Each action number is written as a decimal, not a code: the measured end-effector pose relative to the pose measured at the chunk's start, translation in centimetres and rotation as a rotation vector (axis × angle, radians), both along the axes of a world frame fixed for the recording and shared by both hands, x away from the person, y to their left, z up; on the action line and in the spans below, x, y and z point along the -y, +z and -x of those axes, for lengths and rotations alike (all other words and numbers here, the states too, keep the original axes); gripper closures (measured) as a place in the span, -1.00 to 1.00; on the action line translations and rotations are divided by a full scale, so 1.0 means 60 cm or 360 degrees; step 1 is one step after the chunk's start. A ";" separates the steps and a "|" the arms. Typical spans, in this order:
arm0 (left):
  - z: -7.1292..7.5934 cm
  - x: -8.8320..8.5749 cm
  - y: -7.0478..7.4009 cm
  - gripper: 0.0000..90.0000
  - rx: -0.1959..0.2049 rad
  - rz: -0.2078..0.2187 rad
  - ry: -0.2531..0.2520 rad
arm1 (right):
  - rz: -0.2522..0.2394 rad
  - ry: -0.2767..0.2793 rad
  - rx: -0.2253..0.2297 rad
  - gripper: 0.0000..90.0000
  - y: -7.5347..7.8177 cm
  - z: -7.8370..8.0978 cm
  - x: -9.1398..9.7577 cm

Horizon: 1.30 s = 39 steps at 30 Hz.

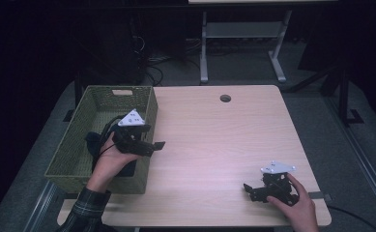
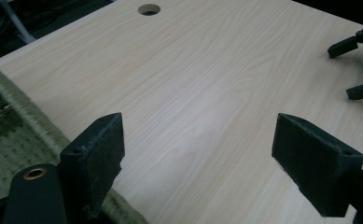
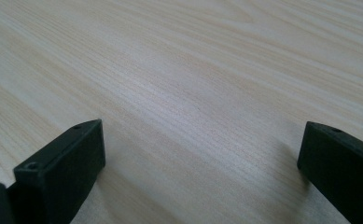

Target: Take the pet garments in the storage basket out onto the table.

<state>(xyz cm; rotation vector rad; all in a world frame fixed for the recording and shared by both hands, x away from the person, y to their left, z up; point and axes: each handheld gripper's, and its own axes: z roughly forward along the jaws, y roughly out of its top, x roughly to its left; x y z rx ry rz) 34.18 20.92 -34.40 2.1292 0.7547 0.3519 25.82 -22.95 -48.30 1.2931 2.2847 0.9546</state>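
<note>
Here the left gripper [image 1: 149, 137] is held over the green woven basket [image 1: 79, 125] rim, fingers spread, empty; the right gripper [image 1: 251, 189] is rested on the bench [image 1: 214, 145] near right, fingers apart.

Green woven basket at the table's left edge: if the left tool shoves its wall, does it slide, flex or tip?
The green woven rectangular basket probably slides easily: the pale wooden table looks smooth. Its woven wall may flex slightly. Tipping seems unlikely, since it sits low and wide, though it overhangs the table's left edge.

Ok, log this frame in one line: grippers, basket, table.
left gripper: open, at basket edge | right gripper: open, low over table | green woven basket: table's left side, dark item inside | table: light wood
</note>
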 end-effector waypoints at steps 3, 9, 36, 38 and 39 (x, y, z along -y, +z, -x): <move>-0.002 -0.012 0.001 -0.63 -0.0003 0.0013 0.0030 | -0.0001 -0.0001 -0.0001 -0.99 0.000 0.000 0.000; -0.007 -0.040 0.002 -0.57 -0.0008 0.0009 0.0082 | 0.0000 0.0001 -0.0001 -0.99 0.000 0.000 0.000; -0.015 -0.134 -0.040 -0.51 -0.0133 -0.0164 0.0238 | 0.0000 0.0001 -0.0001 -0.99 0.000 0.000 0.000; -0.017 -0.136 -0.043 -0.51 -0.0137 -0.0191 0.0237 | -0.0001 0.0000 -0.0002 -0.99 0.000 0.000 0.000; -0.019 -0.136 -0.047 -0.51 -0.0147 -0.0192 0.0248 | 0.0000 0.0001 -0.0001 -0.99 0.000 0.000 0.000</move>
